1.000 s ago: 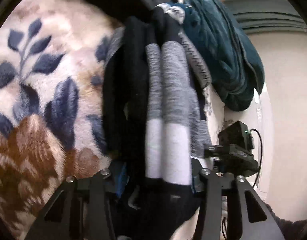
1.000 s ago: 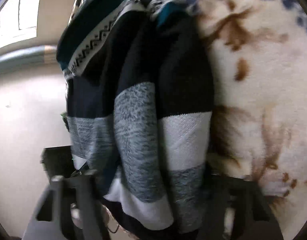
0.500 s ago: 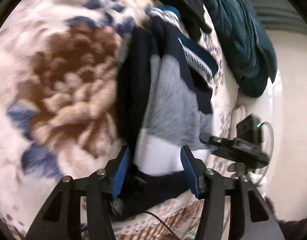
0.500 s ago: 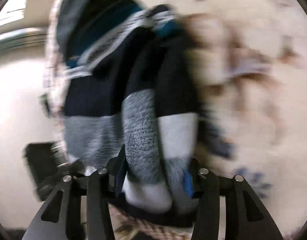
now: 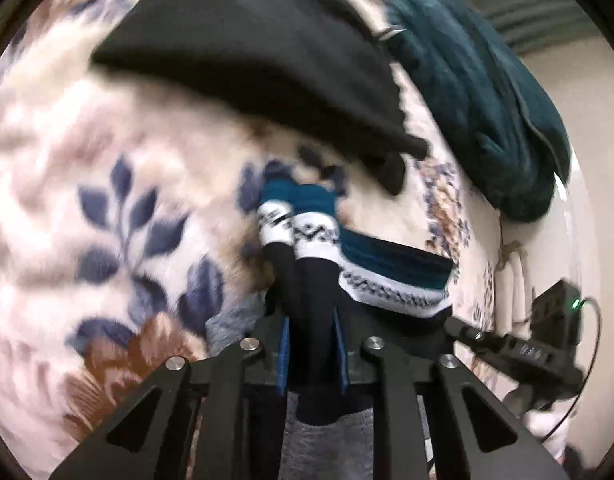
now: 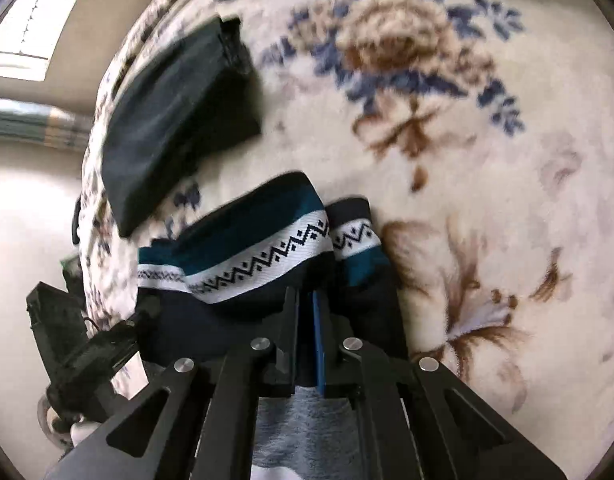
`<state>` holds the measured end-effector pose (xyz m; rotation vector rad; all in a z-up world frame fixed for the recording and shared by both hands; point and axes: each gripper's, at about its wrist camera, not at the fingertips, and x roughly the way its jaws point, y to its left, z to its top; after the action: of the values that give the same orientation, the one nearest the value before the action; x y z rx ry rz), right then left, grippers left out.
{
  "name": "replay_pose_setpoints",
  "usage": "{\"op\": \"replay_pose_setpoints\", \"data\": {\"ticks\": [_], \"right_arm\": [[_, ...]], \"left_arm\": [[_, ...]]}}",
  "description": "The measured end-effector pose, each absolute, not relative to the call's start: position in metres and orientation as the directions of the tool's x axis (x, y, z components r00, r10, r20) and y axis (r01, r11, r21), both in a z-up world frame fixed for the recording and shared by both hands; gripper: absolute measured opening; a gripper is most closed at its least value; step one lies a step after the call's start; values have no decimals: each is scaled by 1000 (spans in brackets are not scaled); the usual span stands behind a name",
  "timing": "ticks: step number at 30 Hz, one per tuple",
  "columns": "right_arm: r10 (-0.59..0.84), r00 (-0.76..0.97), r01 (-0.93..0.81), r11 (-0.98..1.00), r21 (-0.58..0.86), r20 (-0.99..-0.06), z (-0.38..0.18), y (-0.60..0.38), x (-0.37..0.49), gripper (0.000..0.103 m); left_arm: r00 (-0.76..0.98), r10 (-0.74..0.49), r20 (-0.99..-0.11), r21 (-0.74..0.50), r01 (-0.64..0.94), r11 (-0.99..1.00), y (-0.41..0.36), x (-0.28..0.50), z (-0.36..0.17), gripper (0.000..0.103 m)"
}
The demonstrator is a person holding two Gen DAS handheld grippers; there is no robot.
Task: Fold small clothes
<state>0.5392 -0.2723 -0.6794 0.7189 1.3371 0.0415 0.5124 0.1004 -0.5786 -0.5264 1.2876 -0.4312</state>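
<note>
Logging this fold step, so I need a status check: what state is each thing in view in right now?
left tool: shut on patterned garment
right tool: shut on patterned garment
patterned garment: bunched, partly lying on blanket
black cloth: folded, lying flat
teal cloth: heaped at the blanket's edge
floral blanket: spread out

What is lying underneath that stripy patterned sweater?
The patterned sweater lies on a floral fleece blanket, cream with blue and brown flowers, seen all around it. Whatever sits directly beneath its middle is covered. Both grippers, left and right, pinch its near edge.
</note>
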Motion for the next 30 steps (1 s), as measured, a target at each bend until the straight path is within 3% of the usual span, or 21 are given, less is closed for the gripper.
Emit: {"op": "replay_pose_setpoints", "data": {"ticks": [4,7,10,13,15,17,20,21,23,24,25,27,30], "right_arm": [[376,321,381,789,482,-869,-650,-282,525,6],[360,285,384,806,450,-888,-654,-284,523,6],[323,196,418,827,376,-926,-676,-288,533,6],[437,176,469,751,465,-882,-683,-306,535,8],[469,172,457,741,492,-866,-680,-311,528,44],[481,156,442,747,496,-863,-683,-311,520,51],[490,75,419,775,473,-868,-698,-300,510,51],[496,75,415,773,479,-865,-702,-296,505,46],[503,109,424,757,498,-857,-703,-293,497,21],[509,138,420,747,515,-850,-699,-293,495,20],[515,170,419,734,534,-840,-692,-295,491,18],[495,213,432,725,536,-842,-684,-303,485,7],[369,201,436,796,421,-907,-678,-313,483,2]], "left_arm": [[272,-555,-786,-567,38,823,96,503,-552,15],[206,-527,-825,-541,-15,841,95,517,-580,16],[155,-574,-804,-593,-128,795,109,523,-598,23],[186,-617,-765,-643,-161,749,121,516,-584,31],[193,-627,-755,-654,-154,741,126,507,-577,61],[177,-622,-762,-646,-156,747,124,499,-582,66],[118,-631,-766,-642,-189,743,114,492,-612,64],[131,-653,-746,-665,-192,722,108,490,-617,63],[164,-699,-696,-718,-166,675,99,487,-612,57],[170,-720,-672,-740,-145,657,95,485,-608,36],[172,-749,-640,-768,-129,628,91,484,-605,25],[167,-739,-652,-758,-130,639,93,483,-604,25],[154,-730,-666,-745,-194,638,106,483,-617,29]]}}
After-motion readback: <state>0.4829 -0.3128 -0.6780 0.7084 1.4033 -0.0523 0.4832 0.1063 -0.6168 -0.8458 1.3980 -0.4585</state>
